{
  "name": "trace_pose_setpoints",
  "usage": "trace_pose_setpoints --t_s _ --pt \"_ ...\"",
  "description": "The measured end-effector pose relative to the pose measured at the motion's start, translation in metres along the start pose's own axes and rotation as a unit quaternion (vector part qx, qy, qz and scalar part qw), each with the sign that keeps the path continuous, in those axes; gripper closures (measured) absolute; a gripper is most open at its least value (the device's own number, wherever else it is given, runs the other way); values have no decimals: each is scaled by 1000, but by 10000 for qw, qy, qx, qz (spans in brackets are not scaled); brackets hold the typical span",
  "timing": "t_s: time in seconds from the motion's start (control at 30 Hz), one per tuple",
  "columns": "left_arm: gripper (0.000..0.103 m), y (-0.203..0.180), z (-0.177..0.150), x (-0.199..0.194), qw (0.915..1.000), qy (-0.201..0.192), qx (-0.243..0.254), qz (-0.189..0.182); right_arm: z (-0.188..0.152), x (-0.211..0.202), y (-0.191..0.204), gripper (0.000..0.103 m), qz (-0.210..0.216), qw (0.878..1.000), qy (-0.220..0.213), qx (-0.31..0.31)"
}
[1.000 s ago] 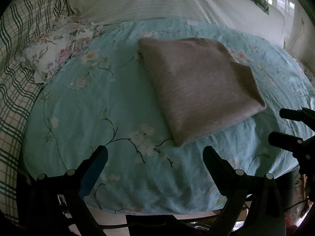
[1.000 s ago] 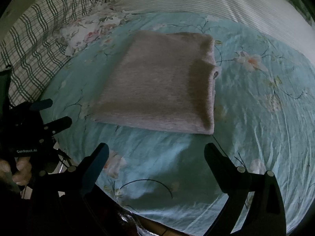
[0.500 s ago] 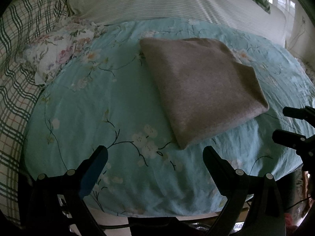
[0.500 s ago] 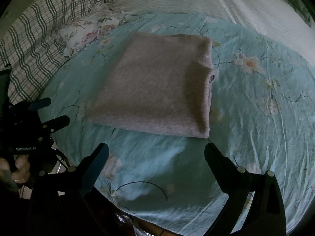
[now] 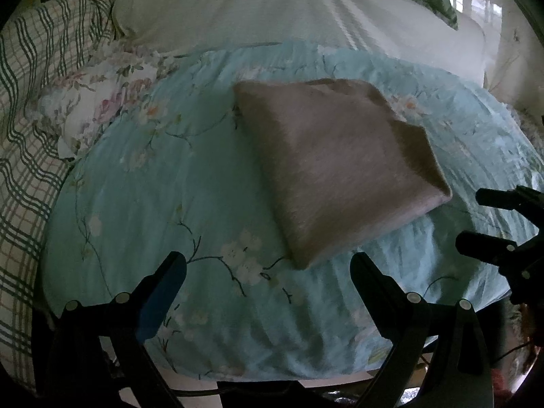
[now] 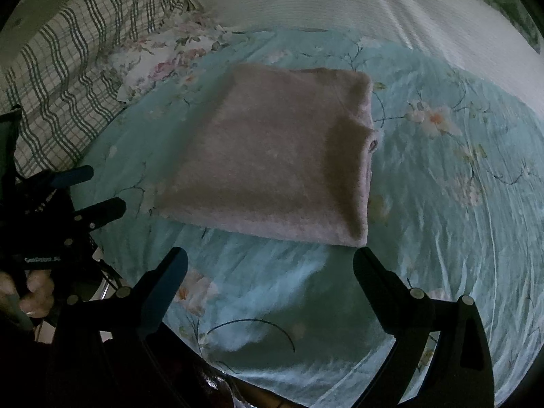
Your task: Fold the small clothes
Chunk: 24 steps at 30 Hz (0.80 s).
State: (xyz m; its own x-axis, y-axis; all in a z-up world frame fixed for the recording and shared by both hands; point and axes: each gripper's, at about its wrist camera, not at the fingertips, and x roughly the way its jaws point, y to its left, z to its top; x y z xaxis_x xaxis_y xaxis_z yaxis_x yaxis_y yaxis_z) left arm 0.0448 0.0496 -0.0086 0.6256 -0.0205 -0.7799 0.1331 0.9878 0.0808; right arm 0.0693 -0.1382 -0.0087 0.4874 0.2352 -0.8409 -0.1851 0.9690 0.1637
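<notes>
A grey-pink garment [image 5: 336, 170] lies folded into a flat rectangle on a light blue floral sheet [image 5: 163, 210]; it also shows in the right wrist view [image 6: 272, 156]. My left gripper [image 5: 268, 268] hovers open just short of the garment's near corner, holding nothing. My right gripper [image 6: 270, 265] is open too, its fingers straddling the space just before the garment's near edge. The right gripper [image 5: 476, 217] appears at the right edge of the left wrist view. At the left of the right wrist view is the left gripper [image 6: 95, 190], a hand [image 6: 30, 289] gripping it.
A white and pink floral cloth [image 5: 91, 108] lies bunched at the sheet's far left. A green plaid blanket [image 5: 27, 102] covers the left side. White striped bedding [image 5: 289, 10] lies beyond the sheet. The sheet's near edge drops off below the grippers.
Both grippers have shifted slightly relative to the garment, both staying open. The folded garment lies as before.
</notes>
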Motion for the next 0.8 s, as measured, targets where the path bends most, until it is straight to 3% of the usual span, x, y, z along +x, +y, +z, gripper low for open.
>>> trace_pose_setpoints --t_s 0.17,0.8 --pt "6 -4 2 -6 9999 -93 35 -21 1 -1 -4 5 117 9997 -178 127" --pt "5 -3 2 -17 9996 -232 132 -75 -1 -4 3 5 85 9999 -114 -18"
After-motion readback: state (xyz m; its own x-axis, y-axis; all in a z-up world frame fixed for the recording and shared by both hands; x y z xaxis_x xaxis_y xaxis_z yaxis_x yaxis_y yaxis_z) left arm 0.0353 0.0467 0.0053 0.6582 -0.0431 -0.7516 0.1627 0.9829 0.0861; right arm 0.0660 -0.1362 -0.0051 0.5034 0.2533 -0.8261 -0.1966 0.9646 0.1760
